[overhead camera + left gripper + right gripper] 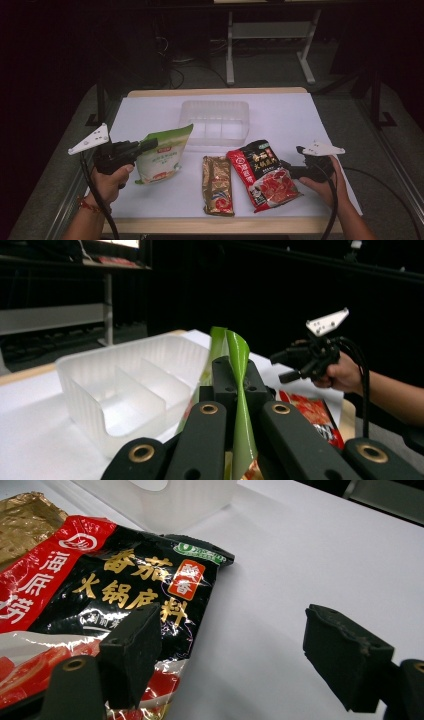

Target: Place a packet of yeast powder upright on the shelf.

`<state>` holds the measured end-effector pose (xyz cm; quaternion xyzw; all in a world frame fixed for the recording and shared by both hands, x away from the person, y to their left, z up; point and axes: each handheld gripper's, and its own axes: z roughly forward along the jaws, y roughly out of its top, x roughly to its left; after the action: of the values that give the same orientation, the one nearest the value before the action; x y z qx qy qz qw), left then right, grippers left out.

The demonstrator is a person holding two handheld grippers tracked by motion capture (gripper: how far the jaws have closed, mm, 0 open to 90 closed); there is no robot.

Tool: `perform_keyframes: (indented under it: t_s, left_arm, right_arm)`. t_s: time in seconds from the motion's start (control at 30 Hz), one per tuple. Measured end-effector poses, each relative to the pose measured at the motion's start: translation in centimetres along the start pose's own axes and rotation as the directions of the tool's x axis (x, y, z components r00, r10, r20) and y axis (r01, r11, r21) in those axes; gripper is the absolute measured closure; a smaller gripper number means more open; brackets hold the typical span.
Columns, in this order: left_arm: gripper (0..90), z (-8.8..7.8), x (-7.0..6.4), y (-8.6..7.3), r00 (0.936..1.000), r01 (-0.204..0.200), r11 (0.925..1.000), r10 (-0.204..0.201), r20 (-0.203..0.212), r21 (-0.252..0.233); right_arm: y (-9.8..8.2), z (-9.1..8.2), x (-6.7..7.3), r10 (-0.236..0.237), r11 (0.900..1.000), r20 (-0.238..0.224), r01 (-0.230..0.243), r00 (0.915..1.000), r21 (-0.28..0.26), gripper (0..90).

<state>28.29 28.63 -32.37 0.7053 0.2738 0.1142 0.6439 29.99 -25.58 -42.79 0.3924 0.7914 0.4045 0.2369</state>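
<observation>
While lifted off the white table sheet (300, 120), green-and-white plastic pouch (162, 157) pinched by its top corner in left gripper (150, 145), jaws clamped tight on the thin film (239, 390) so the bag hangs edge-on and clear of the table, lower left of centre in the high view

Gripped high up, presumably to let the pouch dangle and drop upright into a compartment

Nearest the bottom edge, gold foil packet (218, 185) lying flat, middle of the frame, untouched

Just right of it, red-and-black glossy sauce packet (262, 172) flat on the sheet, slightly tilted, with right gripper (289, 167) resting low at its right edge; jaws spread wide apart, one pad (132, 647) over the packet's corner, the other above bare sheet, nothing clamped, likely poised for a pick

Farther back, upper centre, clear plastic divided tray (215, 122) standing empty, compartments open upward, seemingly the destination for the packets, close ahead of the held pouch
</observation>
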Motion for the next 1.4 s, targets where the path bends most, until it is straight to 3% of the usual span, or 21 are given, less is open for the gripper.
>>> perform_keyframes:
  t_s: [0.27,0.33,0.43,0.53,0.8,0.9,1.1,1.33,1.4]
  left_arm:
    - [89.5,0.1,0.0,2.1,0.9994,0.007,0.9985,-0.009,-0.034,-0.055]
    - [89.5,0.3,-0.2,2.8,0.9981,-0.017,0.9978,0.013,-0.06,-0.065]
    - [89.5,0.9,-0.1,3.9,0.9976,-0.017,0.9967,0.012,-0.068,-0.08]
    - [89.5,1.6,0.1,4.9,0.9968,-0.022,0.9957,0.015,-0.079,-0.09]
    - [89.5,3.9,2.3,6.6,0.9911,0.036,0.9885,-0.054,-0.122,-0.147]
    - [89.5,4.9,3.1,7.1,0.9903,0.052,0.9853,-0.071,-0.119,-0.163]
    - [89.4,7.1,3.9,8.3,0.99,0.048,0.9853,-0.069,-0.123,-0.164]
    - [89.4,9.8,5.0,8.5,0.9859,0.085,0.9837,-0.106,-0.13,-0.159]
    - [89.4,10.7,5.1,8.5,0.9843,0.076,0.9859,-0.098,-0.146,-0.149]
  right_arm:
    - [0.1,0.2,0.1,0.001,1.0,-0.005,-0.001,1.0,-0.001,22.4]
    - [0.1,0.2,0.1,0.004,1.0,-0.008,-0.004,1.0,-0.004,22.3]
    - [0.1,0.3,0.1,0.003,1.0,-0.008,-0.003,1.0,-0.004,22.3]
    - [0.2,0.3,0.2,0.004,1.0,-0.007,-0.004,1.0,-0.005,22.4]
    - [0.1,0.1,0.1,0.01,1.0,0.0,-0.01,1.0,-0.012,22.4]
    - [-0.1,0.1,0.0,0.01,1.0,0.005,-0.009,0.9999,-0.012,22.4]
    - [-0.2,0.0,0.0,0.008,1.0,0.011,-0.008,0.9999,-0.007,22.4]
    - [-0.4,-0.1,-0.1,0.012,1.0,0.013,-0.012,0.9998,-0.003,22.3]
    - [-0.5,-0.1,-0.1,0.013,1.0,0.013,-0.013,0.9998,-0.002,22.3]
